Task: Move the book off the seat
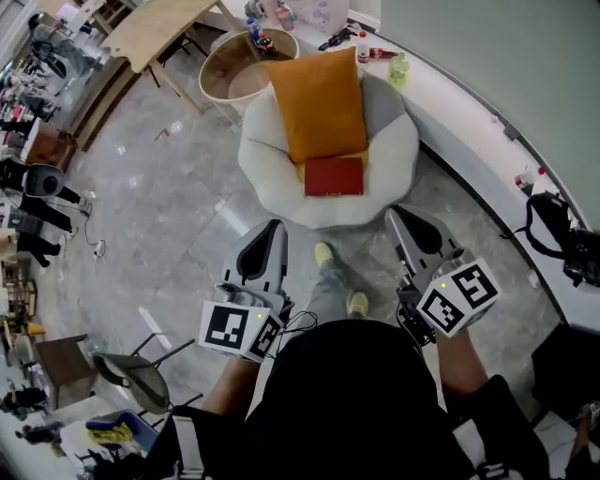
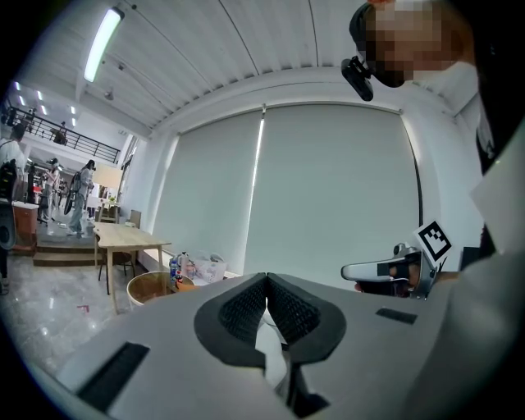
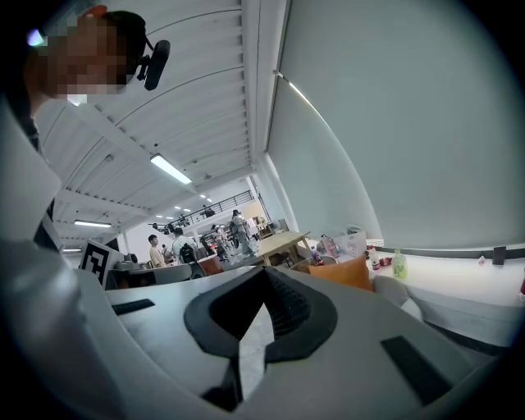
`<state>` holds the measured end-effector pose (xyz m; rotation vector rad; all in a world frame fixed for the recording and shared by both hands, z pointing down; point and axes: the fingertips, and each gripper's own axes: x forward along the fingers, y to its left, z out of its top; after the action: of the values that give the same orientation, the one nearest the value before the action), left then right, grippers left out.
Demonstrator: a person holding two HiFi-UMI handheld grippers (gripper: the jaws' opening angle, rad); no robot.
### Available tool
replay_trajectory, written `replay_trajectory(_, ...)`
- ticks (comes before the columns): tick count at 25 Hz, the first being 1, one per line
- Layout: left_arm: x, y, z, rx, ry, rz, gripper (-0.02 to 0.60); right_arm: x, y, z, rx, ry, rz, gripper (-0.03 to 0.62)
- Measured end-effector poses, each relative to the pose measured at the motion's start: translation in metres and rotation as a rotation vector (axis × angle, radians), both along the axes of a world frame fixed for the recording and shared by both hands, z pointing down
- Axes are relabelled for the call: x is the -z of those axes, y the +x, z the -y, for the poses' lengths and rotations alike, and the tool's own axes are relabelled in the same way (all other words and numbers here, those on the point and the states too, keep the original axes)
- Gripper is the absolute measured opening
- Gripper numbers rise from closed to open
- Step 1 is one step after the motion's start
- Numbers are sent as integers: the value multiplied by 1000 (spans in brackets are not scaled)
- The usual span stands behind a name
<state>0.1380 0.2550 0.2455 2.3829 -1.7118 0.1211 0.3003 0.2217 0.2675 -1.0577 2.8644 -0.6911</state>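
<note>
A red book [image 1: 334, 176] lies flat on the front of a white round seat [image 1: 272, 169], just below an orange cushion [image 1: 321, 103] that leans on the backrest. Both grippers are held side by side short of the seat's front edge, pointing at it. My left gripper [image 1: 273, 228] is below and left of the book, and its jaws are shut with nothing between them [image 2: 265, 284]. My right gripper [image 1: 395, 217] is below and right of the book, also shut and empty [image 3: 264, 277]. The cushion [image 3: 345, 272] shows past the right jaws; the book is hidden in both gripper views.
A round wooden side table [image 1: 228, 77] with small items stands behind the seat, and a long wooden table [image 1: 155, 28] beyond it. A white curved ledge [image 1: 469, 122] with bottles runs along the right. A black bag [image 1: 562, 239] sits at far right, a chair [image 1: 131, 373] at lower left.
</note>
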Motion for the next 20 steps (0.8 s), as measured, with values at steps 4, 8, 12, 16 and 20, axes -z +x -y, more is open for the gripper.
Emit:
replay_trajectory(4, -5, -3, 26, -8, -5, -5, 12, -5, -1, 26, -8, -8, -5, 5)
replay_trajectory(8, -10, -8, 49, -15, -15, -16, 12, -12, -8, 47, -3, -23, -22, 3)
replay_trajectory(12, -11, -21, 71, -23, -25, -19, 12, -12, -24, 68, -1, -33, -25, 3)
replay_trajectory(16, -12, -33, 94, -24, -31, -32, 12, -11, -36, 90, 4, -33, -33, 4)
replay_trajectory(20, -10, -38, 112, -36, -23, -36, 12, -10, -45, 107, 4, -29, -39, 5)
